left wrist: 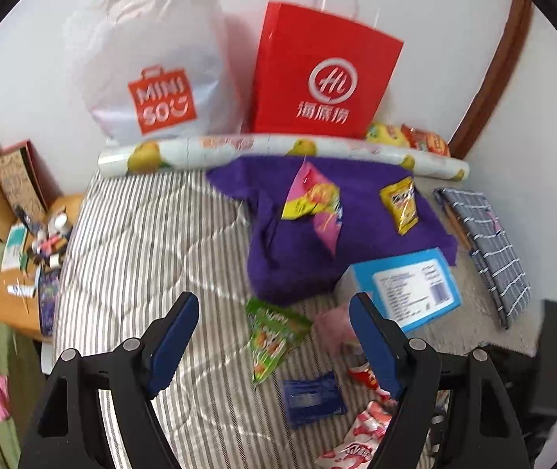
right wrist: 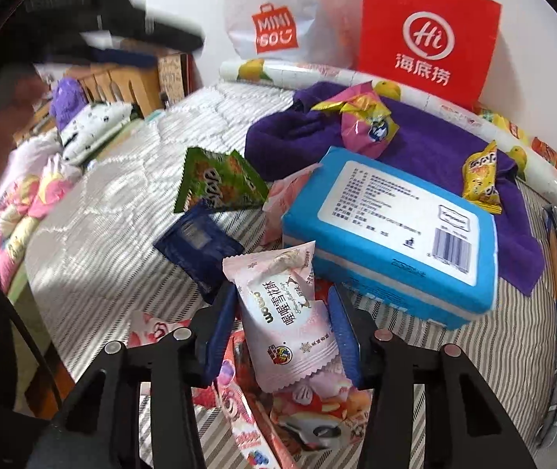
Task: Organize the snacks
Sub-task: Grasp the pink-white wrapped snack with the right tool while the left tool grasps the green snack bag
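Snack packets lie scattered on a striped bed. My right gripper is shut on a pale pink snack packet, held above other pink and red packets. My left gripper is open and empty, above a green packet and a dark blue packet. The green packet and the blue packet also show in the right wrist view. A pink-yellow packet and a yellow packet rest on a purple towel.
A blue tissue pack lies beside the towel. A red paper bag, a white Miniso bag and a fruit-print roll stand along the wall. A grey striped cloth is at the right. A cluttered side table is left.
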`<action>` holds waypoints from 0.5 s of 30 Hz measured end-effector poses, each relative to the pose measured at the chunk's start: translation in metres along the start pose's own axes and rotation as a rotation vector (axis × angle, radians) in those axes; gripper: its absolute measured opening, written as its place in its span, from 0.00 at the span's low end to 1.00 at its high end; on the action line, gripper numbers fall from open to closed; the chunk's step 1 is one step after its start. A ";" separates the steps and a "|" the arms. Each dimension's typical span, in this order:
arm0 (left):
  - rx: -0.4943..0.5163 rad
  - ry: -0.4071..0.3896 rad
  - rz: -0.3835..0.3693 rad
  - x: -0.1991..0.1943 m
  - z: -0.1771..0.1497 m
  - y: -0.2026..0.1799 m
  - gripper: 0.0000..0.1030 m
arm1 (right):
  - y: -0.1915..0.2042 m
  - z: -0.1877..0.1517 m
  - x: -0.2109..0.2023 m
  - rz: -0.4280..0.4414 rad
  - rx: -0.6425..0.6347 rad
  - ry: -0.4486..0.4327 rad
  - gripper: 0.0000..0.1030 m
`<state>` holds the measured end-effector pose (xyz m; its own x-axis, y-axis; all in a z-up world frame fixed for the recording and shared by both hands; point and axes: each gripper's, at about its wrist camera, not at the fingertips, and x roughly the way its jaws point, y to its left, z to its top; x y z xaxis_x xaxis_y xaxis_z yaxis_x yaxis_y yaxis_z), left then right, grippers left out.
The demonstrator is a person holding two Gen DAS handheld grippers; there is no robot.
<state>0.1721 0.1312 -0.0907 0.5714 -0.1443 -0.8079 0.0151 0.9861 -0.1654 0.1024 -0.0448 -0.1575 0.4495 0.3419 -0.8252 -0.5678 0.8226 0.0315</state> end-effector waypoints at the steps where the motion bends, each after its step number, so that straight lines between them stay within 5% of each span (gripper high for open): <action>1: -0.002 0.007 0.002 0.003 -0.003 0.001 0.76 | -0.002 -0.001 -0.003 -0.001 0.008 -0.010 0.46; 8: 0.008 0.072 0.007 0.037 -0.022 -0.002 0.76 | -0.028 -0.013 -0.032 -0.036 0.117 -0.077 0.46; 15: 0.027 0.122 0.034 0.076 -0.040 -0.005 0.74 | -0.080 -0.040 -0.047 -0.169 0.263 -0.083 0.46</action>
<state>0.1830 0.1115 -0.1741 0.4677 -0.1181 -0.8760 0.0206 0.9922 -0.1227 0.0991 -0.1454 -0.1440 0.5835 0.2172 -0.7825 -0.2872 0.9565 0.0514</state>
